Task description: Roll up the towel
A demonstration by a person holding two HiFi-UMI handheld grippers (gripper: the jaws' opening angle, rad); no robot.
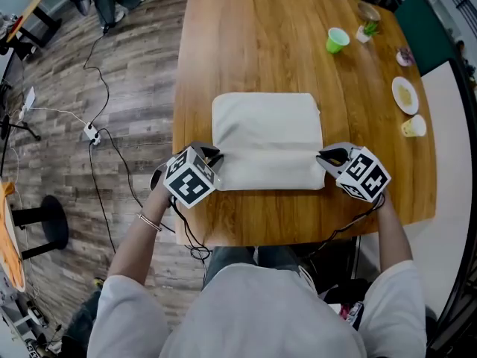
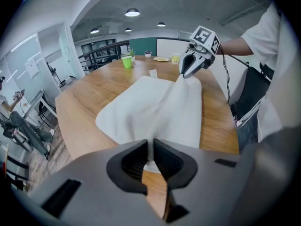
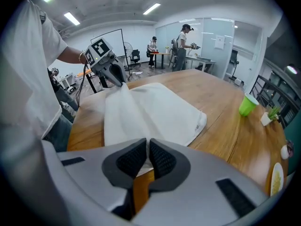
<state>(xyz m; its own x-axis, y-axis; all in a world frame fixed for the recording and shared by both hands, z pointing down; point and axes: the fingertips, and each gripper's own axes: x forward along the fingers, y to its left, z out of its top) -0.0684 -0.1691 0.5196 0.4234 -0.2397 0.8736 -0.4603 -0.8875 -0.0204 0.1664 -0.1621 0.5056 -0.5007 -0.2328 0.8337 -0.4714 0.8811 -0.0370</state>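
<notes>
the cream towel (image 1: 264, 121) lies on the wooden bench (image 1: 246, 36), towards the edge nearest the person. its far part lies flat and its near part is drawn up into a ridge that runs from side to side. the left tongs (image 1: 214, 156) are nearly closed, pinching the cloth at the left end of that ridge. the right tongs (image 1: 325, 157) pinch the right end in the same way. both tongs point steeply down. well apart from the towel, at the far right of the bench, stand a green cup (image 1: 337, 40) and a small potted plant (image 1: 369, 29). nearer along the right edge are a white plate (image 1: 405, 95) and a pale yellow cup (image 1: 414, 127). cables (image 1: 104, 136) trail over the plank floor (image 1: 59, 73).
</notes>
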